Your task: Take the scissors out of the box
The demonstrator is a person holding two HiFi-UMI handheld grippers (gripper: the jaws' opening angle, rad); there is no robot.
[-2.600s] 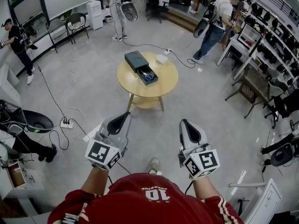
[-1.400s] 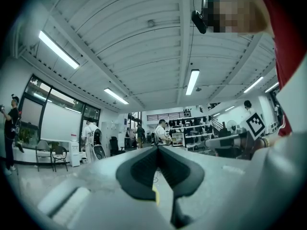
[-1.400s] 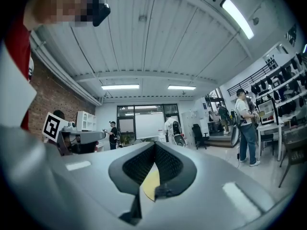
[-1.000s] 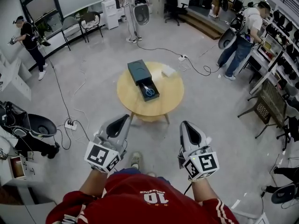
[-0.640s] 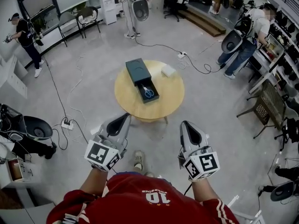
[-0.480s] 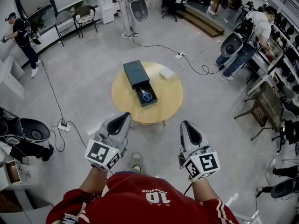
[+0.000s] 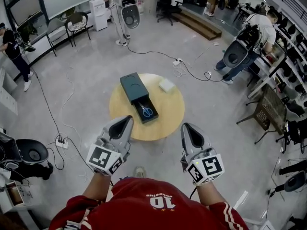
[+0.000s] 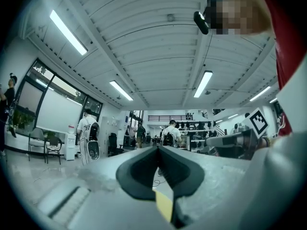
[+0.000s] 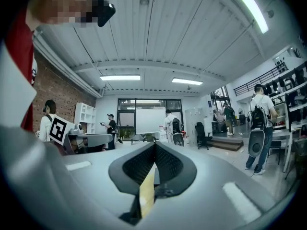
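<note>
The person is holding both grippers level at the lower middle of the frame, short of the round desk (image 7: pixel 169 110), likely because the scissors aren't within reach yet. The left gripper (image 7: pixel 127 119) and right gripper (image 7: pixel 185 126) are each carrying jaws clenched on nothing. The blue-handled scissors (image 7: pixel 147 112) are lying in the open drawer of the dark box (image 7: pixel 132 86) at frame centre.

The person's red shirt (image 7: pixel 144 209) bears a white number 10 (image 7: pixel 161 201), seen upside down. The marker cube (image 7: pixel 106 159) on the left tool (image 7: pixel 127 119), like the one on the right tool (image 7: pixel 186 127), shows only black-and-white square codes.
</note>
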